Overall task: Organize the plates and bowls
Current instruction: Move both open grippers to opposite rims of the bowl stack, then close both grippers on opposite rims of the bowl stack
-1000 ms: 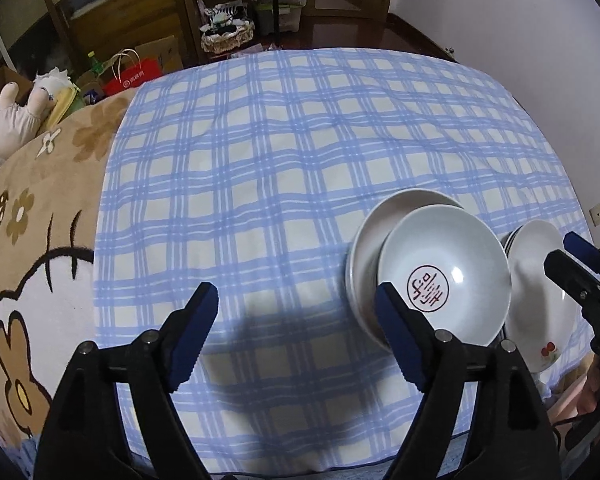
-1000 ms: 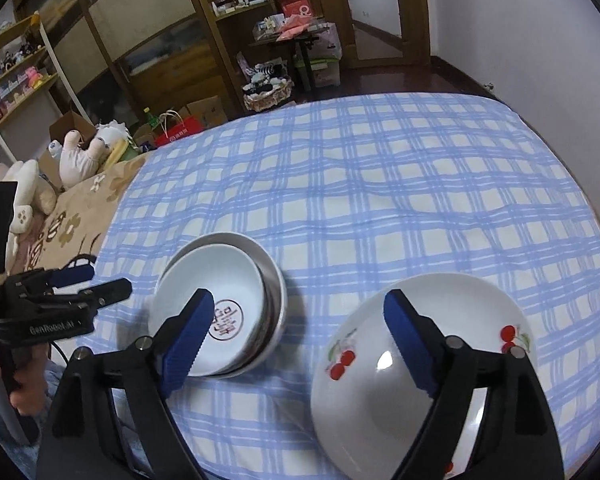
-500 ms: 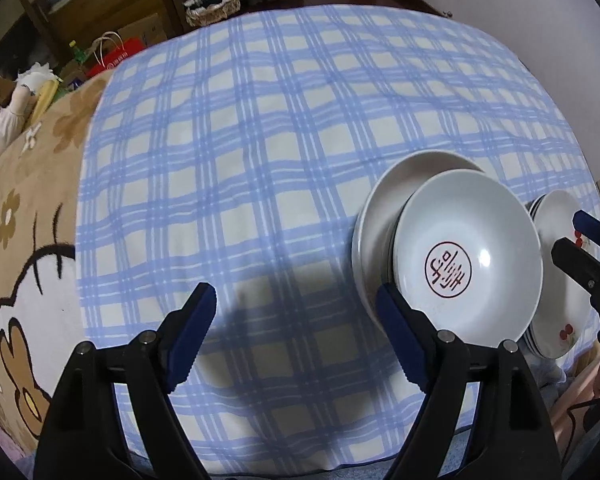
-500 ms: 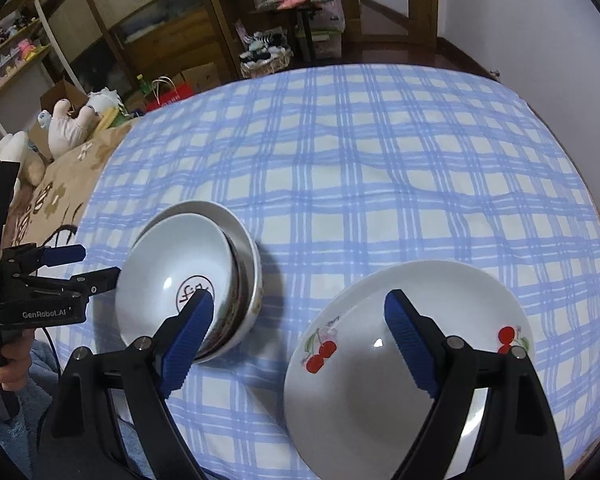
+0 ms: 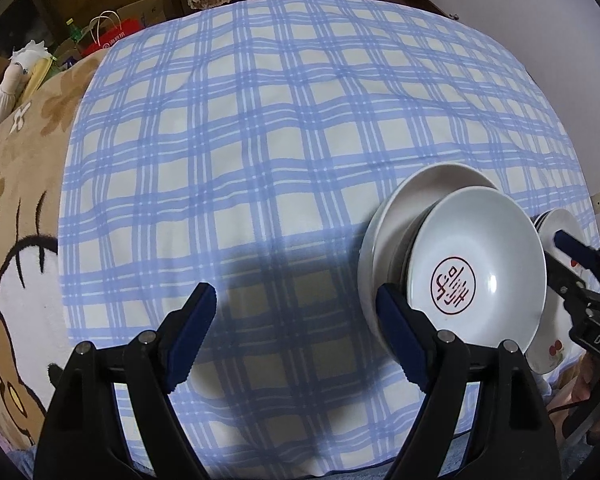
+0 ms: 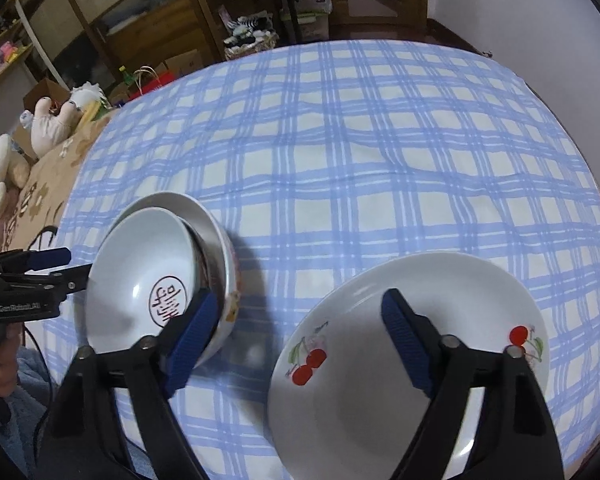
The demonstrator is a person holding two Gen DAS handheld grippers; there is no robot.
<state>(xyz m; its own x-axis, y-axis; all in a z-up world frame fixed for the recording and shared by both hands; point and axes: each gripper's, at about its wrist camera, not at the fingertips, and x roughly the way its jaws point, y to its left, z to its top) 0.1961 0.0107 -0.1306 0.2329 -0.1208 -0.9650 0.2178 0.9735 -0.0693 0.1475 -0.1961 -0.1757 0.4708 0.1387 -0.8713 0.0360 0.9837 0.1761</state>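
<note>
Both grippers hovering over blue-and-white checked cloth (image 5: 260,140) — nothing grasped. Left gripper (image 5: 296,334) gaping wide, empty; its right finger sitting just beside leaning stack of white bowls, top one with red round seal mark (image 5: 476,276). Stack lying to its right, rims tilted toward it. Right gripper (image 6: 296,334) spread too, jaws just narrowing, nothing between pads — white cherry-painted plate (image 6: 404,364) directly below, under its right finger. Judging: left nearer bowls, right nearer plate.

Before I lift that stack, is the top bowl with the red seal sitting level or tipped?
Tipped. The top bowl leans toward the left hand-held gripper, off-centre in the bowl beneath.
</note>
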